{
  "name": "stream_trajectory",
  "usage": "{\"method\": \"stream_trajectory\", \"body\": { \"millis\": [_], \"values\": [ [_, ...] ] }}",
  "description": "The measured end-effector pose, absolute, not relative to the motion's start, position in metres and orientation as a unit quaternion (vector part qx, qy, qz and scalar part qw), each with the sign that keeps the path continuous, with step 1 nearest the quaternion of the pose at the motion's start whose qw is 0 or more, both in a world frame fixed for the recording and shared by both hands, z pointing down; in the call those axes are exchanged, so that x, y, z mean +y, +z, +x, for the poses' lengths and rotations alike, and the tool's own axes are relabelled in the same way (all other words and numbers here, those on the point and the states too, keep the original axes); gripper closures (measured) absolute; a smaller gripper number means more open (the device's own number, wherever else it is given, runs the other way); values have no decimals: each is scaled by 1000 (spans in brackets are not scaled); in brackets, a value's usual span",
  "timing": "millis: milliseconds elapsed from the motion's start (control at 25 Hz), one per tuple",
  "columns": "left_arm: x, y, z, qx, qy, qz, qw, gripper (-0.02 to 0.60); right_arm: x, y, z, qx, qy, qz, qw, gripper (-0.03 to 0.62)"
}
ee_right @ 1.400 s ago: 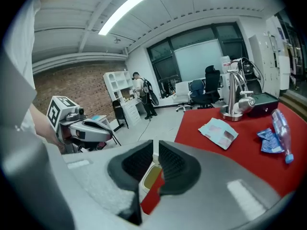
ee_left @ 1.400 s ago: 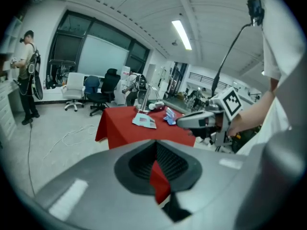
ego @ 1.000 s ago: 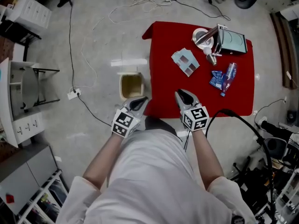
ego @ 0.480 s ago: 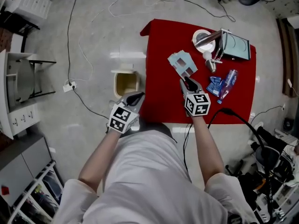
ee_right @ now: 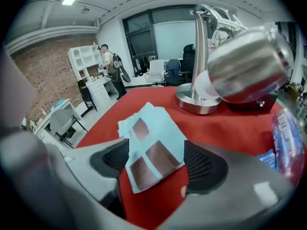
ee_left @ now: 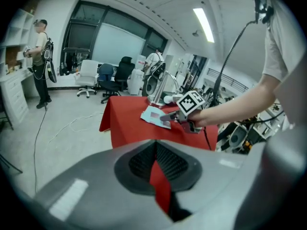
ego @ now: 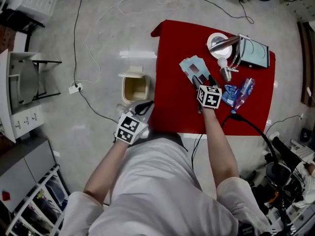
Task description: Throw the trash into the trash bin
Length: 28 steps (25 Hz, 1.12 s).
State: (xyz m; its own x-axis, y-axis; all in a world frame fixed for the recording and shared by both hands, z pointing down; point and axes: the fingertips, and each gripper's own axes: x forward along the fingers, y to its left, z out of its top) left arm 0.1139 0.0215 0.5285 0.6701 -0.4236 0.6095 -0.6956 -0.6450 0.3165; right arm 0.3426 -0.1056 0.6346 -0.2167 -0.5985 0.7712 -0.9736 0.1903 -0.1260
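A light blue paper scrap (ego: pixel 192 67) with brown squares lies on the red table (ego: pixel 172 102). My right gripper (ego: pixel 202 79) reaches down over its near edge. In the right gripper view the paper scrap (ee_right: pixel 151 145) lies between the jaws of my right gripper (ee_right: pixel 157 164), which have just been opening and stand wide, pads off it. A small beige trash bin (ego: pixel 136 89) stands on the floor left of the table. My left gripper (ego: pixel 146 106) hovers near the table's front left corner, shut and empty; the left gripper (ee_left: pixel 156 143) shows only a thin slit.
A blue wrapper (ego: pixel 228 94) and a plastic bottle (ego: pixel 243 89) lie right of my right gripper. A metal desk lamp (ego: pixel 224 43) stands at the table's far side, close behind the paper. Cables run across the floor (ego: pixel 98 43). A person (ee_left: pixel 41 61) stands far off.
My right gripper has travelled from the table's near edge out to the paper scrap and opened its jaws around it. My left gripper shifted only a little.
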Motion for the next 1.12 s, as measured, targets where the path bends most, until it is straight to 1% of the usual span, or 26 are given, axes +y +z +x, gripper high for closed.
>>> {"method": "stream_trajectory", "body": {
  "millis": [160,200,240,280,320,360,560,920,1120],
  "values": [
    [28,534,103,-324,259,864,286,578,-107,652,346,-704,314,546,329,242],
    [28,535,99,-330,257,863,285,578,-107,651,345,-706,308,543,333,269],
    [27,536,96,-335,255,862,283,577,-106,649,342,-711,301,540,335,338],
    [27,535,93,-339,253,861,283,578,-105,647,339,-715,296,537,336,461],
    [27,535,91,-341,252,860,283,577,-104,645,334,-719,295,533,335,558],
    [29,535,88,-342,251,860,285,578,-102,642,330,-723,297,530,330,579],
    [36,537,78,-347,246,858,287,578,-93,626,308,-741,324,511,293,585],
    [47,541,49,-338,232,866,286,578,-51,605,257,-749,343,495,275,585],
    [55,545,10,-334,235,867,287,578,-20,598,210,-752,350,486,274,585]
  ]
}}
